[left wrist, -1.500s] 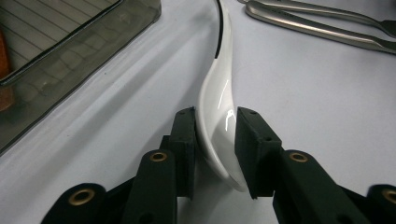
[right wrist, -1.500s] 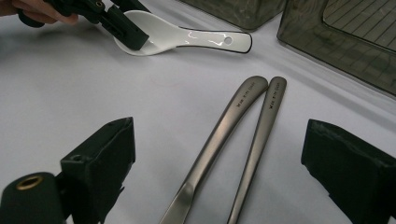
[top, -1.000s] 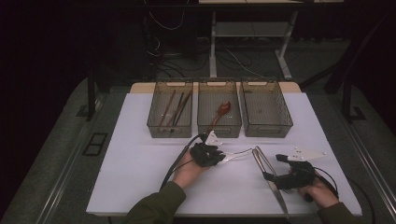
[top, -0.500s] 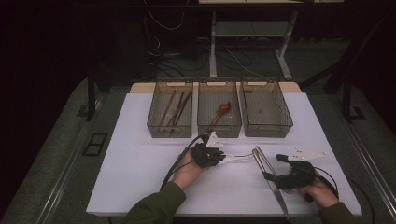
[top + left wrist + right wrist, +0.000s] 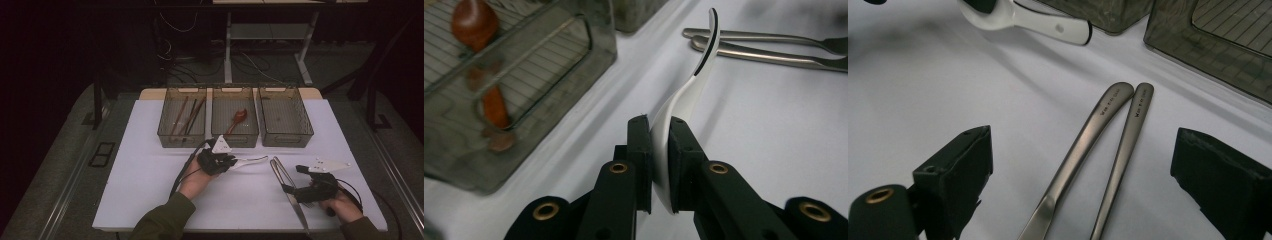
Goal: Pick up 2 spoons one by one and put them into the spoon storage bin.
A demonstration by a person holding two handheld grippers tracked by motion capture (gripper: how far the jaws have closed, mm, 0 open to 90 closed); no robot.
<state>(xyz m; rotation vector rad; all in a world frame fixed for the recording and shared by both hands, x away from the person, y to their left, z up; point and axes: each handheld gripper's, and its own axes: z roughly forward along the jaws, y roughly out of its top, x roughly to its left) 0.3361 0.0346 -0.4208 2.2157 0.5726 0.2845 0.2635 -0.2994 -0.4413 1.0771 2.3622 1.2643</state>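
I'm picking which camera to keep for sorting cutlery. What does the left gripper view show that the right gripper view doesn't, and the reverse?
Left gripper view alone: the left claw shut on the white spoon, and a reddish-brown spoon in a bin.

Right gripper view alone: the right claw open over the table, and engraved lettering on the two handle ends.

Both: the two metal utensils lying side by side, and the white spoon.
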